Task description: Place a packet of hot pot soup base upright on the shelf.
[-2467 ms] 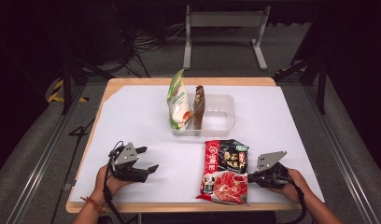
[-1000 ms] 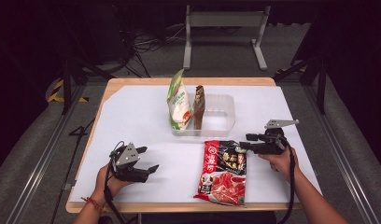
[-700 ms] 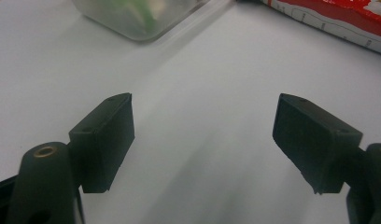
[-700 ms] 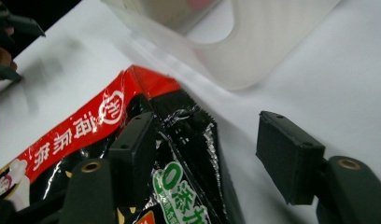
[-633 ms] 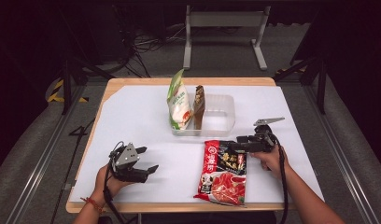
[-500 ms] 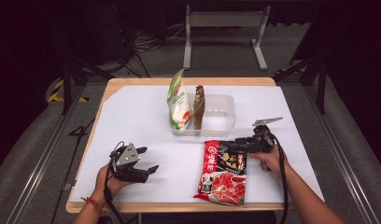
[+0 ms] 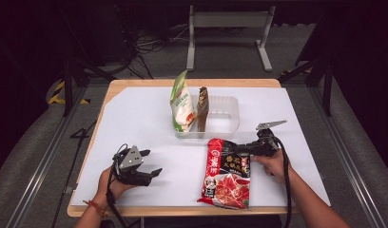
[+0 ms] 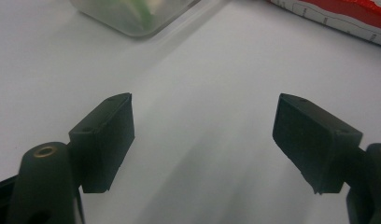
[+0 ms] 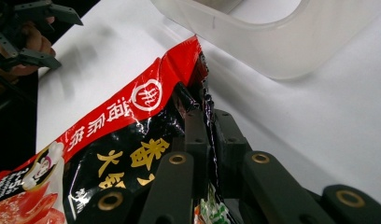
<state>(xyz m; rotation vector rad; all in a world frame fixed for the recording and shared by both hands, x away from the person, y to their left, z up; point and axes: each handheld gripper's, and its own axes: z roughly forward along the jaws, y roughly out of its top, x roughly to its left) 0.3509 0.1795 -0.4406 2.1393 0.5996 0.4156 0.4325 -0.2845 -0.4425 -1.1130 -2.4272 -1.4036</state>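
In the high view the red pouch (image 7: 227,172) lies flat on the white bench (image 7: 135,114), lower centre of the frame, just below the clear tub (image 7: 219,118). The right hand-held gripper (image 7: 243,147) meets its upper right edge. The right gripper view shows that grip close up: both jaws pressed together, pinching the pouch's edge, with yellow and white Chinese characters I cannot read on the packaging. The left hand-held gripper (image 7: 151,164), lower left, rests with its jaws spread wide over bare bench.
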